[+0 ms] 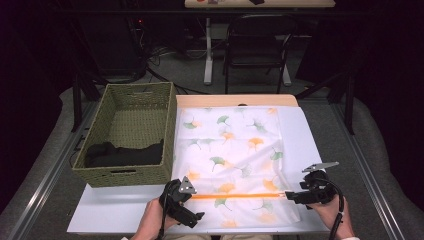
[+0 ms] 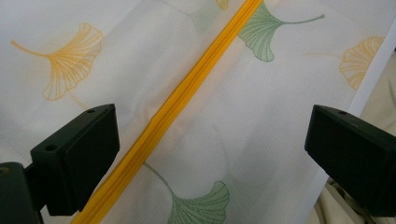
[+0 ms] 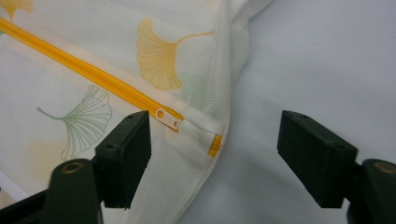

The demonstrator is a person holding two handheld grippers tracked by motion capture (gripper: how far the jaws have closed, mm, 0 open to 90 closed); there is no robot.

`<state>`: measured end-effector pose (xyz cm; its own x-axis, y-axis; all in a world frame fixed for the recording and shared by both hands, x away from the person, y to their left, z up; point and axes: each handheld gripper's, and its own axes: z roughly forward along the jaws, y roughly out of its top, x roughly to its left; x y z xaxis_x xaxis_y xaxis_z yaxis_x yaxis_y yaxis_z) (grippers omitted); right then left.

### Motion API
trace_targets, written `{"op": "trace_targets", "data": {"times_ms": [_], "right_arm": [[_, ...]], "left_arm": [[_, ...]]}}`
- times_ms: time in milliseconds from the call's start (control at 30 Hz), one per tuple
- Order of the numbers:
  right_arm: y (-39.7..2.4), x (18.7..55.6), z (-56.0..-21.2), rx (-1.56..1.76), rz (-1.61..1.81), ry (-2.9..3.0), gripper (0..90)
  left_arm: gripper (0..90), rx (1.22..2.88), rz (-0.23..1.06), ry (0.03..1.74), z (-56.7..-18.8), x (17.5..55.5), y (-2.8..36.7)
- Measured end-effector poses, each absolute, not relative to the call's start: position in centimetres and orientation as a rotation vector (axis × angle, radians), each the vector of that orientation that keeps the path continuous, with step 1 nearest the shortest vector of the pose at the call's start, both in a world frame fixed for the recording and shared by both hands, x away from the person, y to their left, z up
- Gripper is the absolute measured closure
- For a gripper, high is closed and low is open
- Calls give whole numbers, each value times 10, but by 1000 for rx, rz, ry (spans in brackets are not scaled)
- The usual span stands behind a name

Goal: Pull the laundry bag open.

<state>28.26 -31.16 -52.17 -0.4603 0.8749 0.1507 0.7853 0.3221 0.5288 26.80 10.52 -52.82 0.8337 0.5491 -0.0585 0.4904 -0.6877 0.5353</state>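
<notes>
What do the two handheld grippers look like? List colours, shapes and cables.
Both are black. The left gripper has a blocky body, a grey three-cornered plate on top and a black cable trailing back. The right gripper has a flat grey plate above it and a black cable looping toward the wrist. Each jaw ends in a rectangular black pad with small screw holes.

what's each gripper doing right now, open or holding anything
Left gripper: open, jaws straddling the orange zipper of the mesh laundry bag, holding nothing.
Right gripper: open, holding nothing, jaws either side of the zipper pull.
</notes>
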Motion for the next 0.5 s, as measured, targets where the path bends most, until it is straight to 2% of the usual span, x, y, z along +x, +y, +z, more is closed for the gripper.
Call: {"op": "trace_targets", "data": {"times_ms": [67, 167, 300, 500], "right_arm": [[-312, 283, -523, 1539, 813, 2425, 332], [-313, 286, -526, 1576, 806, 2401, 451], [-311, 288, -528, 1589, 834, 2394, 524], [-306, 289, -534, 1611, 817, 2414, 579]], "left_arm": [[33, 2465, 139, 760, -529, 268, 104], [44, 2463, 134, 758, -529, 268, 103], [56, 2457, 132, 746, -529, 269, 102], [54, 2458, 142, 750, -530, 268, 100]]}}
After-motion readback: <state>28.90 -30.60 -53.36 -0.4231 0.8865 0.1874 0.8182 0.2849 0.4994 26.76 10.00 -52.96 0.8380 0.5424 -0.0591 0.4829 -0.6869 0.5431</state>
